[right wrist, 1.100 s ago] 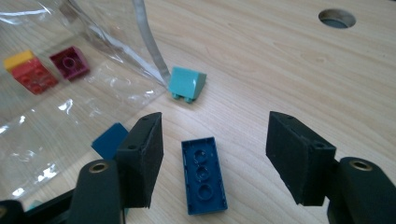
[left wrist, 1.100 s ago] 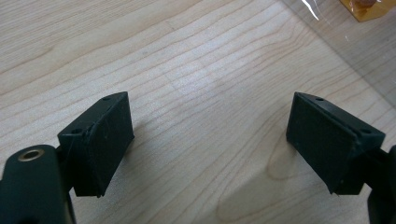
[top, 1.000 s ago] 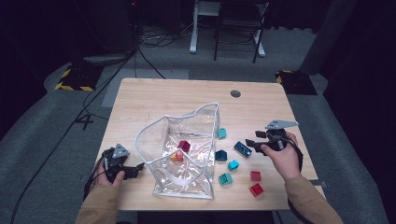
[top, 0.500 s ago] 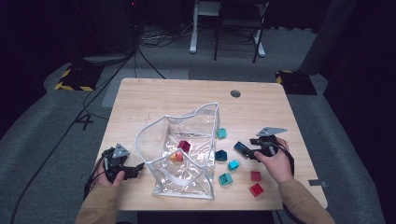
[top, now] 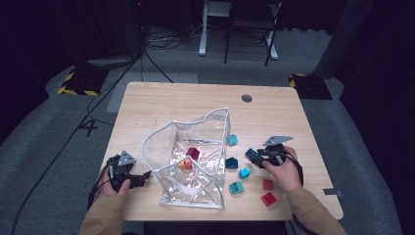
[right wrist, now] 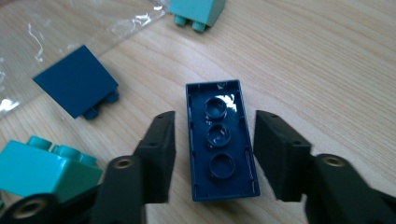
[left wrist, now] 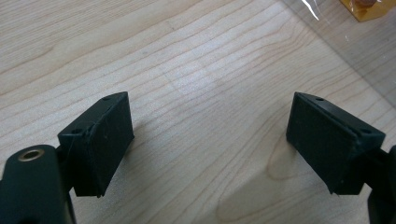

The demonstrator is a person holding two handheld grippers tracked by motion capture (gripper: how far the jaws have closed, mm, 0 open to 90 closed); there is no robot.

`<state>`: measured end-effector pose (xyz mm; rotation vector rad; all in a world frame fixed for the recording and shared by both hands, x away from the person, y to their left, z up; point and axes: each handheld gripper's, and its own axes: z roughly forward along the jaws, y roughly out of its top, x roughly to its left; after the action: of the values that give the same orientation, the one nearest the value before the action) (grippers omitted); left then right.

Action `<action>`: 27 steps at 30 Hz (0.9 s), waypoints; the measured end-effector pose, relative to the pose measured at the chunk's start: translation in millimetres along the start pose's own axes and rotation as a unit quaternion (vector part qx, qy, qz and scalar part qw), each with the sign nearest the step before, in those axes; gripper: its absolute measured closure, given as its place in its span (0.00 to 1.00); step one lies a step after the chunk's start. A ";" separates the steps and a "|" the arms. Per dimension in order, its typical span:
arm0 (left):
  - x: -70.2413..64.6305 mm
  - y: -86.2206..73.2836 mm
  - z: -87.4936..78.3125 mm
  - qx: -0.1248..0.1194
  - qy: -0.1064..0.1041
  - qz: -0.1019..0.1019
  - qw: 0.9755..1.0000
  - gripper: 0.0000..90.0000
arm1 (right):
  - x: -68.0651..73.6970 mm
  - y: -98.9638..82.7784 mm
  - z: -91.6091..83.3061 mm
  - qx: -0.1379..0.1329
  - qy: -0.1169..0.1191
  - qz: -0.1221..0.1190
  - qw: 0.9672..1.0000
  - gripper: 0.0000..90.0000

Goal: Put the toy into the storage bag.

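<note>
Right gripper [right wrist: 212,154] low over table [top: 161,105], jaws just closing around dark blue brick [right wrist: 220,140], small gaps both sides, not squeezing. Left gripper [left wrist: 210,140] wide apart, nothing between.

High view sits above near edge, looks fwd & down on whole bench [top: 161,103]. Both gripper cams ride low, v. close to wood; right one shares dark blue brick [right wrist: 220,140] w/ high view.

Left gripper [top: 142,177] rests low in the left hand [top: 115,185], jaws spread wide. Right gripper [right wrist: 214,144] points down; its jaws have just been closing, pads not yet pressing.
</note>
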<state>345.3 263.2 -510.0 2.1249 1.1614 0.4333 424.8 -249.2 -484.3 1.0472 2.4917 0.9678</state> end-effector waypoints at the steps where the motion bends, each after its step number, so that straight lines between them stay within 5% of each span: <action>1: 0.0 0.0 0.0 0.000 0.000 0.000 1.000 0.17 | 0.7 0.0 0.6 0.007 -0.003 -0.004 1.000 0.62; 9: 0.0 0.0 0.0 0.000 0.000 0.000 1.000 0.17 | 1.1 1.3 -1.9 0.014 -0.008 -0.005 1.000 0.66; 27: 0.0 0.0 0.0 0.000 0.000 0.000 1.000 0.17 | 11.5 33.8 -46.2 -0.045 0.012 -0.012 0.999 0.66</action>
<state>345.3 263.2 -510.0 2.1252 1.1612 0.4333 412.8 -245.6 -427.2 0.9799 2.4495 1.0811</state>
